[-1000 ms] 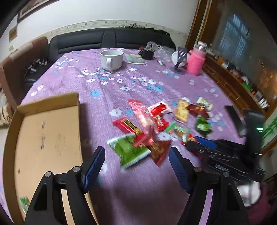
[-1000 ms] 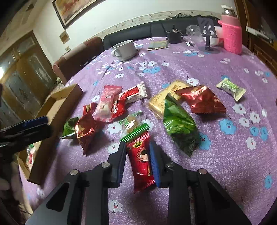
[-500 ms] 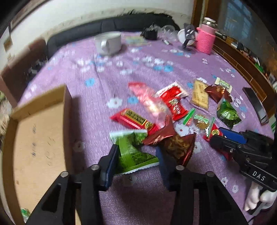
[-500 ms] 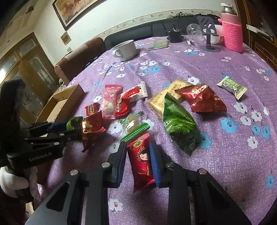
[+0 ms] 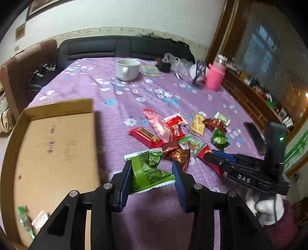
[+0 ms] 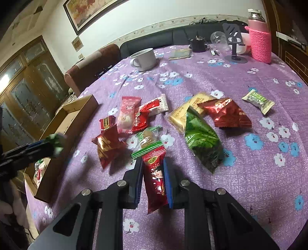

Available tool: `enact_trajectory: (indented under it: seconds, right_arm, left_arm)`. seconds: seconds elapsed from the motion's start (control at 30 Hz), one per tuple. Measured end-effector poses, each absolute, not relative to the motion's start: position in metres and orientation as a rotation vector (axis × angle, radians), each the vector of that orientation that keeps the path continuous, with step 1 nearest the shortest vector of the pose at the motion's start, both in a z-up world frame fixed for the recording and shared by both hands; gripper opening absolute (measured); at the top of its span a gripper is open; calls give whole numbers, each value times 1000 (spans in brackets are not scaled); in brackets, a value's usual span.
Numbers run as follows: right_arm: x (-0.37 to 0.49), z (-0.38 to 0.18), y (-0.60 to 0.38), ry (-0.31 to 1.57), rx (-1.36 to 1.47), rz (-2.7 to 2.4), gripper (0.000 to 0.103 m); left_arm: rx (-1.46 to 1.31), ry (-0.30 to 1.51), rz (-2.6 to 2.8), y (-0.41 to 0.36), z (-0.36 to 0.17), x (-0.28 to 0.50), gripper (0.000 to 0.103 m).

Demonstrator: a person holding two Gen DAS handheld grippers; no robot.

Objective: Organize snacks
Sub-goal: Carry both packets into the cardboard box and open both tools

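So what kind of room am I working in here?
Most likely a home living or dining room. A round table under a purple flowered tablecloth stands by a black leather sofa, a framed painting hangs on the wall, and a white ceramic mug sits among household clutter.

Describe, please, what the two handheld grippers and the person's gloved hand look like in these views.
Both are black angular frames with silver bolt heads and two fingers lined with blue ribbed pads. The left gripper shows this in its own view, the right gripper likewise. Seen from the left, the right one carries white "DAS" lettering and an upright black block with a green light. The hand wears a white glove and a dark red sleeve.
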State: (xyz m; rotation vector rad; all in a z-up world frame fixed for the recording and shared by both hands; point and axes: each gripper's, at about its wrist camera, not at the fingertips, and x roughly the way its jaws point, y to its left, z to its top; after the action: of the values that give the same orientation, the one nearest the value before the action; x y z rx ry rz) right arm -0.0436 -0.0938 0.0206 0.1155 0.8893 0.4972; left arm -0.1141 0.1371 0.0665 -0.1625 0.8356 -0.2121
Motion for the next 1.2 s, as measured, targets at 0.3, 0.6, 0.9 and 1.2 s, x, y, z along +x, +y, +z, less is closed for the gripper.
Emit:
enact_trajectory:
  seconds: [0.3, 0.6, 0.9, 1.2]
  right_arm:
    - [-69, 45, -105, 833, 192, 489, 20]
    - [-94, 90, -33, 828, 114, 656, 20]
    - [-95, 85, 107, 936, -14, 874, 20]
    - [-84, 39, 177, 1092, -43, 903, 20]
  left_arm:
    - [-268, 786, -112, 206, 73, -150, 44]
    - [-332, 776, 14, 273, 57, -164, 44]
    - [-359, 808, 52, 320, 40, -151, 44]
    - [-412, 827, 27, 335, 26, -151, 45]
